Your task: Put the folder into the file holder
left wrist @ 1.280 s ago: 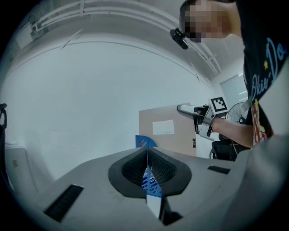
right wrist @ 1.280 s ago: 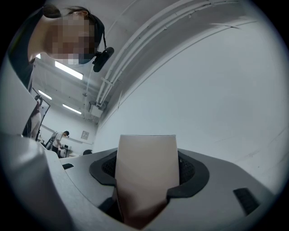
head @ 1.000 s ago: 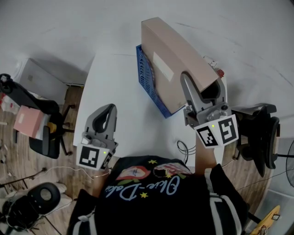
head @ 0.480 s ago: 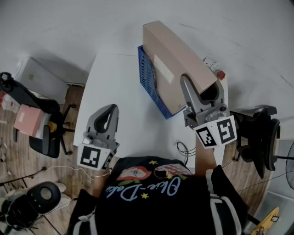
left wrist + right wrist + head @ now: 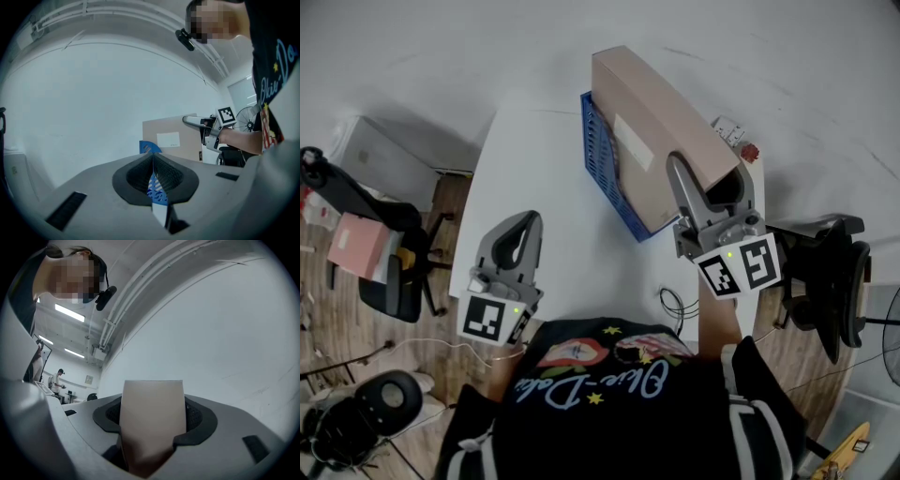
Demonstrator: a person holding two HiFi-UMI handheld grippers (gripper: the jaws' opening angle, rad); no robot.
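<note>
A tan folder (image 5: pixel 642 127) stands on edge, tilted, with its lower part inside the blue mesh file holder (image 5: pixel 602 169) on the white table (image 5: pixel 534 159). My right gripper (image 5: pixel 712 178) is shut on the folder's near end. In the right gripper view the folder (image 5: pixel 152 413) fills the gap between the jaws. My left gripper (image 5: pixel 523 225) hovers over the table's near left part, shut with nothing in it. The left gripper view looks along the closed jaws at the file holder (image 5: pixel 149 146), the folder (image 5: pixel 171 138) and the right gripper (image 5: pixel 197 121).
A black cable (image 5: pixel 673 305) lies at the table's near edge. A socket with a red part (image 5: pixel 739 141) sits at the far right corner. Office chairs stand at the left (image 5: pixel 394 262) and right (image 5: pixel 825 262) of the table. A wall lies beyond.
Almost nothing differs. The right gripper and the folder have shifted only very slightly. The left gripper has stayed where it was.
</note>
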